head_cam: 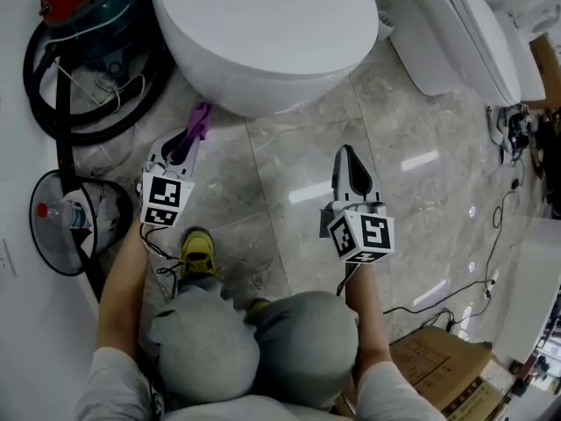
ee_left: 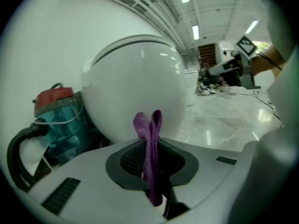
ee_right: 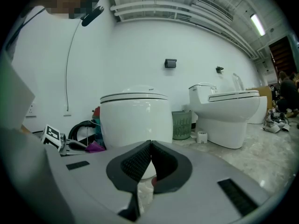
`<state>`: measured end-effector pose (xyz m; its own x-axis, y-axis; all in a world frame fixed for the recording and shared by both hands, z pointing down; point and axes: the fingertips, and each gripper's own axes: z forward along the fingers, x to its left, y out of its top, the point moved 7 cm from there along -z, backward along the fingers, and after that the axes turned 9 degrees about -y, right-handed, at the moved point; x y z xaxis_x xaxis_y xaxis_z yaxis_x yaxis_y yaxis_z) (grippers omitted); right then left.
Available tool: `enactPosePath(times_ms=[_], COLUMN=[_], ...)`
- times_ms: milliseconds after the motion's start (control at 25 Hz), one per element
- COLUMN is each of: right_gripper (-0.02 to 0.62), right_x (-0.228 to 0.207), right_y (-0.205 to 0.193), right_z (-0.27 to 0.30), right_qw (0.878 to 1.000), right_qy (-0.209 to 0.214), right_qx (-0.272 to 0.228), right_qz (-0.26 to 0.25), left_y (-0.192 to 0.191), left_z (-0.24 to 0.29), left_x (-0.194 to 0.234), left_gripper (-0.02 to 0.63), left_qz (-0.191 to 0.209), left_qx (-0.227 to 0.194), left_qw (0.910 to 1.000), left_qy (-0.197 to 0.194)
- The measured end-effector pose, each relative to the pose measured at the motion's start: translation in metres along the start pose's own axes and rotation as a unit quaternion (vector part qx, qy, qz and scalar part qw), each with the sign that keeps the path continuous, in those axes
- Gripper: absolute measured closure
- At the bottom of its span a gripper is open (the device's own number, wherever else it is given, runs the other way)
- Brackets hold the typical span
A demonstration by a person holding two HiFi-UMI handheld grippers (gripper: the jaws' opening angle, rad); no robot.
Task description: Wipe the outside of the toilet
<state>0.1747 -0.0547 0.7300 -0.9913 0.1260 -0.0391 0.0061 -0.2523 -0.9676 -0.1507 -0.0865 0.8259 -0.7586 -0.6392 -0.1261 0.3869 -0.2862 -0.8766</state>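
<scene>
The toilet (head_cam: pixel 263 33) stands at the top of the head view, straight in front of the kneeling person, lid down, with its rounded front bowl facing them over the marble floor (head_cam: pixel 289 191). Its white shell looks even and glossy all round. No wet streak or foam shows on it, so I judge the wiping as not visibly begun.

What is ready is the cloth (ee_left: pixel 150 139). It is a purple strip, folded, clamped between the jaws of the left tongs (head_cam: pixel 186 140), with its doubled end sticking up past their tips. It sits low at the bowl's left front, very near the shell, but no view makes it clear whether it touches. The right tongs (ee_right: pixel 149 148) are closed with nothing between them, and hang over bare floor, apart from the bowl. The front, both flanks, the lid and the base all seem left to do.

By count:
- one purple cloth
- two tongs
- two toilets in plain sight, the second toilet (ee_right: pixel 229 115) standing to the right, well apart
- one red-topped vacuum cleaner (head_cam: pixel 88 7) with a black hose, just beside the task's toilet on its left
- one round black bin (head_cam: pixel 74 217) near the person's left arm
- one green basket (ee_right: pixel 181 124) between the two toilets
- one cardboard box (head_cam: pixel 447 371) at the lower right
</scene>
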Motion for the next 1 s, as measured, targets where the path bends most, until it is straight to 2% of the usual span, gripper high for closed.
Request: enactPosePath(times_ms=[120, 280, 520, 720, 1000], right_gripper=[0.588, 0.588, 0.588, 0.588, 0.588], right_x=[0.001, -0.009, -0.022, -0.032, -0.036], right_y=[-0.001, -0.008, -0.012, -0.016, -0.02], right_z=[0.004, 0.007, 0.004, 0.0, -0.008], right_qw=[1.0, 1.0, 1.0, 0.999, 0.999], right_qy=[0.004, -0.006, -0.015, -0.023, -0.021], right_qx=[0.003, 0.012, 0.015, 0.012, 0.011], right_qz=[-0.004, 0.004, 0.013, 0.027, 0.035], left_y=[-0.015, -0.02, 0.003, 0.011, 0.016], left_z=[0.002, 0.026, 0.062, 0.068, 0.07], left_x=[0.041, 0.061, 0.037, 0.016, -0.011], left_gripper=[0.538, 0.538, 0.538, 0.538, 0.538], left_qz=[-0.069, -0.112, -0.114, -0.125, -0.092], left_qx=[0.012, 0.02, 0.001, -0.01, 0.0], left_qw=[0.9954, 0.9893, 0.9918, 0.9907, 0.9953], left_qy=[0.066, 0.091, 0.059, 0.053, 0.031])
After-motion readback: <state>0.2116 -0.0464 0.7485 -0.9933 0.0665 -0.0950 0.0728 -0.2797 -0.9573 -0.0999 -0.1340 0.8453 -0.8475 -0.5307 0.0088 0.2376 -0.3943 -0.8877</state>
